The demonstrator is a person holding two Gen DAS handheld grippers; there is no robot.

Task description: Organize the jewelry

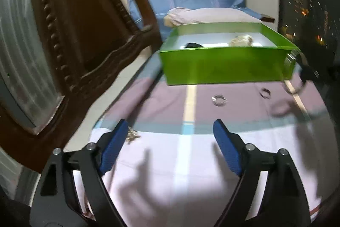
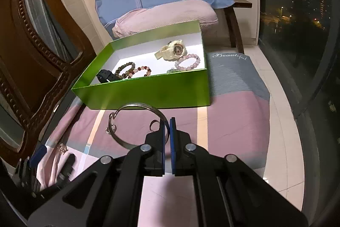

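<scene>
The left claw is spread with nothing between its blue pads; a small trinket lies by its left pad. The right claw is pinched on a thin, smooth metal bangle, which should be carried level over the glossy green box ahead before release.
</scene>
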